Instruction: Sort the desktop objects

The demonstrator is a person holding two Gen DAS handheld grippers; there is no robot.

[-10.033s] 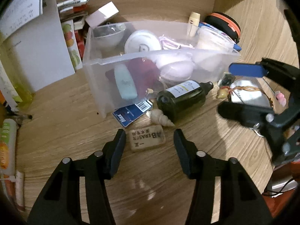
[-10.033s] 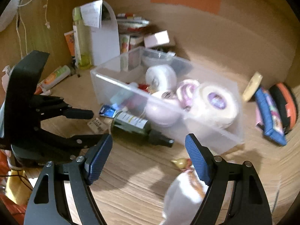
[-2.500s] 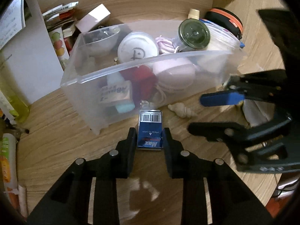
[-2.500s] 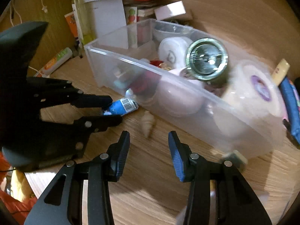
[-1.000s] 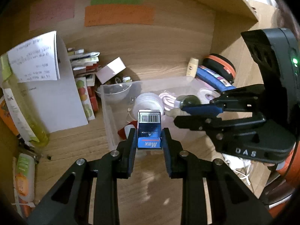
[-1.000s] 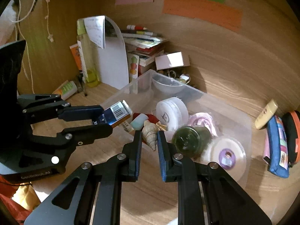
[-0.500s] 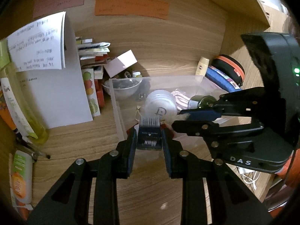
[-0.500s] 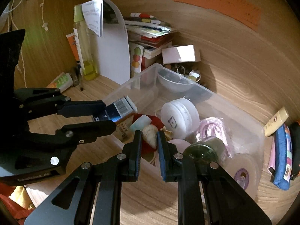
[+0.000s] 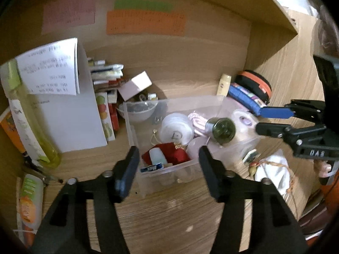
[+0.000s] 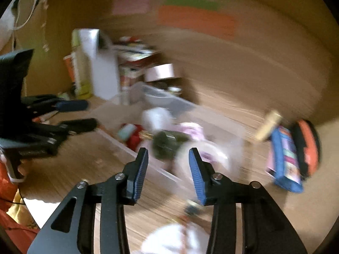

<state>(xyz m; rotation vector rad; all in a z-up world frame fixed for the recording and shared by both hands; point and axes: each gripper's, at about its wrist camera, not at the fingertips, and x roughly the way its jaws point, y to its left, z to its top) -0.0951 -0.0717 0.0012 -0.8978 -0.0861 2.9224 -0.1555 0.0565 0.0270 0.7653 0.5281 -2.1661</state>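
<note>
My left gripper [image 9: 168, 169] fingers are standing wide apart and gripping nothing, hanging over the near end of the clear plastic bin [image 9: 135, 135]. My right gripper [image 10: 168, 167] fingers are also spread, less widely, with nothing between their blue pads [image 10: 141, 169]; that view is badly smeared. The small blue box [image 9: 152, 167] is lying inside the bin at its near wall, just beside the red pouch [image 9: 177, 155] and a pale blue tube [image 9: 156, 155]. Further in, the round white case [image 9: 175, 130] and the dark green bottle [image 9: 222, 130] are sitting among pink and white items. On the wooden desk [image 9: 169, 222], outside the bin to the right, a white cloth bundle [image 9: 273, 170] is lying.
</note>
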